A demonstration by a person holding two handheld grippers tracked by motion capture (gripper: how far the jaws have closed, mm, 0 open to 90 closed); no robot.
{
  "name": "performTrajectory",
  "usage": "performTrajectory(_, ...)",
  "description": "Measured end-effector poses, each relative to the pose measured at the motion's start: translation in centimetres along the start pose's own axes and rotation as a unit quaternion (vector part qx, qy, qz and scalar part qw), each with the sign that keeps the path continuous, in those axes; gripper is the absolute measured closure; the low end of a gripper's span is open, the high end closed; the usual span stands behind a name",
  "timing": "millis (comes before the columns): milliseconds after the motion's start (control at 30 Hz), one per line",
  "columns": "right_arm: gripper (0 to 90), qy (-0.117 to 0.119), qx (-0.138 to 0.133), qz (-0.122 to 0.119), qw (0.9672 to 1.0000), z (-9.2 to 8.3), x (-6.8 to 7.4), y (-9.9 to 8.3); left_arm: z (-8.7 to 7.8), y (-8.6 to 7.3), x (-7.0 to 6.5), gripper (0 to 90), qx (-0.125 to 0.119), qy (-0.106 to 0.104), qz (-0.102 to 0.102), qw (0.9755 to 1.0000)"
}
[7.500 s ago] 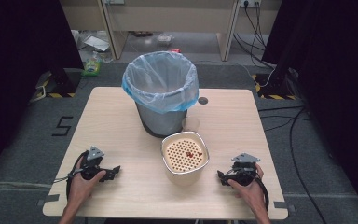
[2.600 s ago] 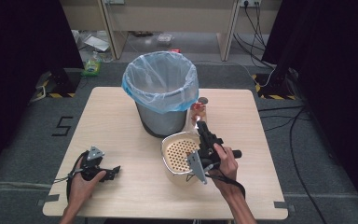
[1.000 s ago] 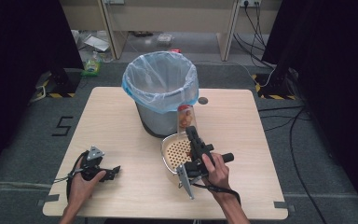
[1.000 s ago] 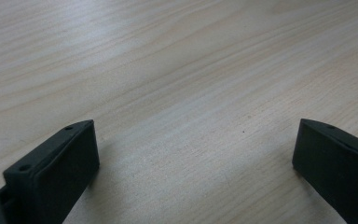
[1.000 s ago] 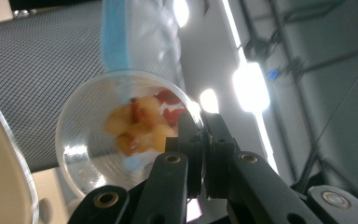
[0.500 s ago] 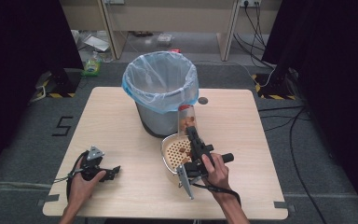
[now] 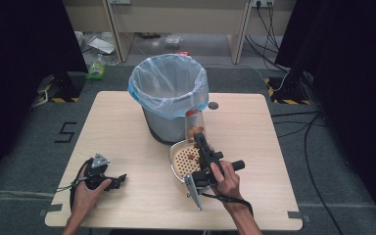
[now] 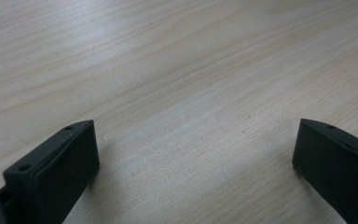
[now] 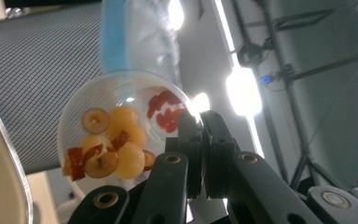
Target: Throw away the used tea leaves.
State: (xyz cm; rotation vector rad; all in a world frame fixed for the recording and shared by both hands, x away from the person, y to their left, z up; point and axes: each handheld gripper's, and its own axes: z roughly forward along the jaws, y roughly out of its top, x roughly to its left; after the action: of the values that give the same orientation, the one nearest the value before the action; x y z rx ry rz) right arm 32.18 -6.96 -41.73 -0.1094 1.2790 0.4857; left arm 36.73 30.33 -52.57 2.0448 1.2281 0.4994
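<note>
Table (image 7: 127,127) pale wood, grey floor | left gripper (image 7: 115,180) released | right gripper (image 7: 199,142) grasping cup (image 7: 194,125)

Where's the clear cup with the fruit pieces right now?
In the high view the cup is held tipped in the right gripper, above the far edge of the strainer bowl, just in front of the lined trash bin.

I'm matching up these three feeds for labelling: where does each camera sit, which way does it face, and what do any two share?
High view: above the person's table edge, looking forward and down; both forearms, left gripper.
Left gripper view: low, facing bare table; jaws apart.
Right gripper view: tilted upward past the clear cup toward ceiling lights; jaws pinch its rim.
Shared: cup and mesh bin in high and right gripper views.
</note>
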Motion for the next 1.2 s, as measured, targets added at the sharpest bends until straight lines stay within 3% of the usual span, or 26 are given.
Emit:
performTrajectory(33,87.7,-0.007,-0.015,-0.021,0.9996,0.0,-0.4,0.4,0.0,0.0,0.0,0.0,0.000,0.000,0.000,1.0000)
performTrajectory(67,87.7,-0.004,-0.009,-0.009,0.9999,0.1,-0.2,0.2,0.0,0.0,0.0,0.0,0.000,0.000,0.000,1.0000)
performTrajectory(200,87.7,-0.002,-0.007,-0.011,0.9999,0.0,0.2,0.3,0.0,0.0,0.0,0.0,0.000,0.000,0.000,1.0000)
performTrajectory(333,87.7,-0.017,-0.007,-0.007,0.9998,0.2,-0.5,0.3,0.0,0.0,0.0,0.0,0.000,0.000,0.000,1.0000)
performTrajectory(400,87.6,-0.012,-0.004,-0.014,0.9998,0.3,-0.6,0.3,0.0,0.0,0.0,0.0,0.000,0.000,0.000,1.0000)
performTrajectory(533,87.6,0.000,0.017,0.013,0.9998,0.6,-0.8,-0.3,0.0,0.0,0.0,0.0,0.000,0.000,-0.001,1.0000)
performTrajectory(600,87.6,0.008,0.029,0.049,0.9984,0.8,-1.4,-0.7,0.0,0.0,0.0,0.0,0.000,0.000,0.001,1.0000)
performTrajectory(633,87.6,0.008,0.029,0.049,0.9984,0.8,-1.4,-0.7,0.0,0.0,0.0,0.0,0.000,0.000,0.000,1.0000)
performTrajectory(667,87.5,0.018,0.044,0.099,0.9940,1.1,-2.1,-1.2,0.0,0.0,0.0,0.0,0.000,0.000,0.001,1.0000)
performTrajectory(700,87.5,0.023,0.051,0.125,0.9906,1.2,-2.6,-1.6,0.0,0.0,0.0,0.0,0.000,0.000,0.000,1.0000)
performTrajectory(733,87.5,0.023,0.051,0.125,0.9906,1.2,-2.6,-1.6,0.0,0.0,0.0,0.0,0.000,0.000,0.000,1.0000)
performTrajectory(767,87.5,0.032,0.061,0.176,0.9820,1.4,-3.5,-2.5,0.0,0.0,0.0,0.0,0.000,0.000,0.000,1.0000)
performTrajectory(833,87.5,0.035,0.068,0.208,0.9751,1.5,-4.1,-3.1,0.0,0.0,0.0,0.0,0.001,0.000,0.000,1.0000)
performTrajectory(967,87.4,0.049,0.090,0.271,0.9572,2.0,-5.1,-4.8,0.0,0.0,0.0,0.0,0.000,0.000,0.000,1.0000)
performTrajectory(1133,87.4,0.067,0.113,0.320,0.9384,3.0,-5.8,-6.7,0.0,0.0,0.0,0.0,0.000,0.000,0.000,1.0000)
performTrajectory(1200,87.4,0.076,0.122,0.342,0.9288,3.6,-6.1,-7.4,0.0,0.0,0.0,0.0,0.001,0.000,0.000,1.0000)
